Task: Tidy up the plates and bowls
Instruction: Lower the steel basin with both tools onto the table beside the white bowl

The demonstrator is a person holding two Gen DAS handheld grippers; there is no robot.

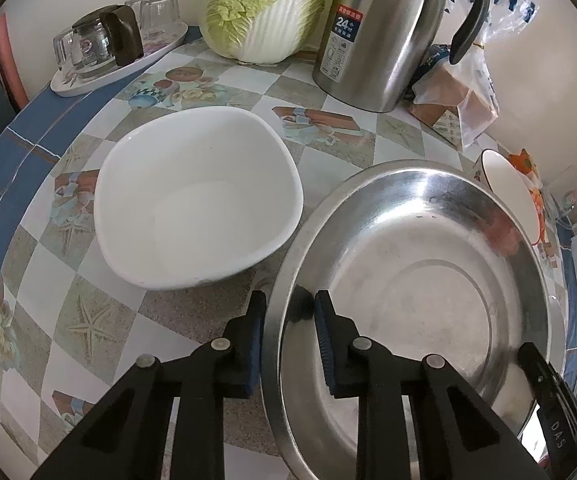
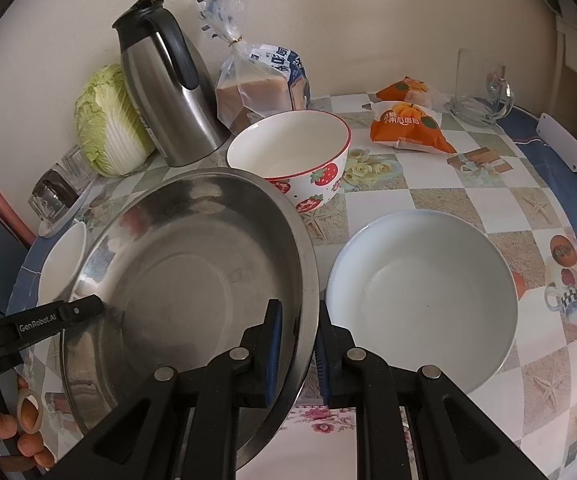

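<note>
A large steel basin point(image 1: 428, 280) point(image 2: 192, 280) sits tilted over the table. My left gripper point(image 1: 288, 320) is shut on the basin's left rim, one finger inside and one outside. My right gripper point(image 2: 298, 332) is shut on its right rim the same way. A white squarish bowl point(image 1: 196, 200) stands left of the basin; its edge shows in the right wrist view point(image 2: 64, 260). A white round bowl point(image 2: 424, 292) stands right of the basin. A strawberry-patterned bowl point(image 2: 292, 156) stands behind it, its rim in the left wrist view point(image 1: 508, 188).
A steel kettle point(image 1: 372, 36) point(image 2: 164, 92), a napa cabbage point(image 1: 264, 4) point(image 2: 104, 120), bagged bread point(image 2: 260, 84) and orange snack packs point(image 2: 404, 124) stand along the wall. A tray of glasses point(image 1: 108, 52) is at the far left. The tablecloth point(image 1: 68, 320) is checkered.
</note>
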